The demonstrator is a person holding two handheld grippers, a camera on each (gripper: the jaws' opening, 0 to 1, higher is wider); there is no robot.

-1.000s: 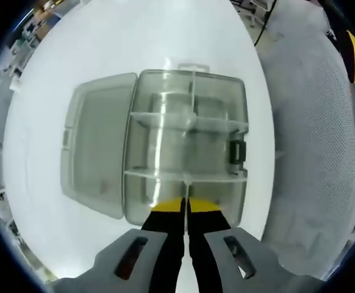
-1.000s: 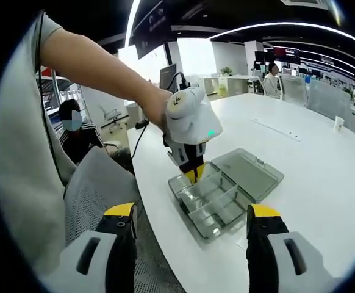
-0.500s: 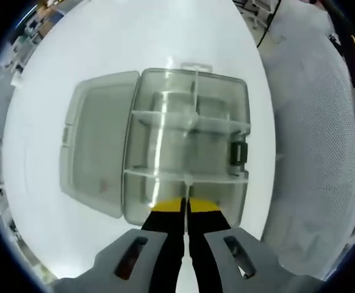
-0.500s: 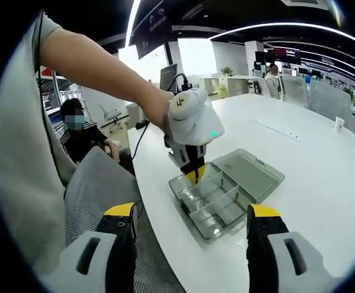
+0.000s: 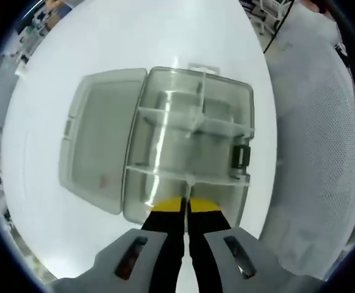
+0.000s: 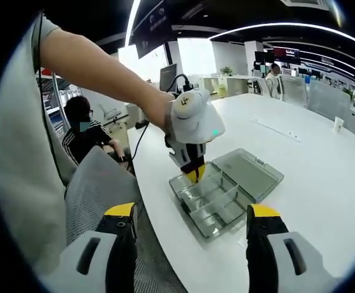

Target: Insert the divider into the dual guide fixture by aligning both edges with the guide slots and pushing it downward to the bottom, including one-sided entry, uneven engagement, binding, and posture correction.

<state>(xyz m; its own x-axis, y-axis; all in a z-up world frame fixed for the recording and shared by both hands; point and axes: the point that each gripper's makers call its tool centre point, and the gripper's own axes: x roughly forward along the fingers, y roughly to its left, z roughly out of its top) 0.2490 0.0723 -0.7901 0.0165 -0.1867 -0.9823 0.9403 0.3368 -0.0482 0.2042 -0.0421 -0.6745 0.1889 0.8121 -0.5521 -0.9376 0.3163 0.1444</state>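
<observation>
A clear plastic compartment box (image 5: pixel 165 131) lies on the white table (image 5: pixel 141 36) with its lid (image 5: pixel 98 143) folded open to the left. My left gripper (image 5: pixel 185 205) points down at the box's near compartment, shut on a thin clear divider (image 5: pixel 187 183) that stands on edge against the near cross wall. In the right gripper view a person's hand holds the left gripper (image 6: pixel 194 176) above the box (image 6: pixel 217 201), at its end nearest the table edge. My right gripper (image 6: pixel 193 213) hangs well back from the box, open, with nothing between its fingers.
A dark latch (image 5: pixel 241 157) sits on the box's right side. A grey mesh chair (image 5: pixel 324 152) stands close to the table edge, also seen as the chair (image 6: pixel 95 186) under the person's arm. Another person (image 6: pixel 83 131) sits behind. Bare table stretches beyond the lid (image 6: pixel 251 171).
The left gripper view has rolled slightly, so the box looks turned a little clockwise. The left gripper stays shut on the divider at the same spot. The right gripper has held still.
</observation>
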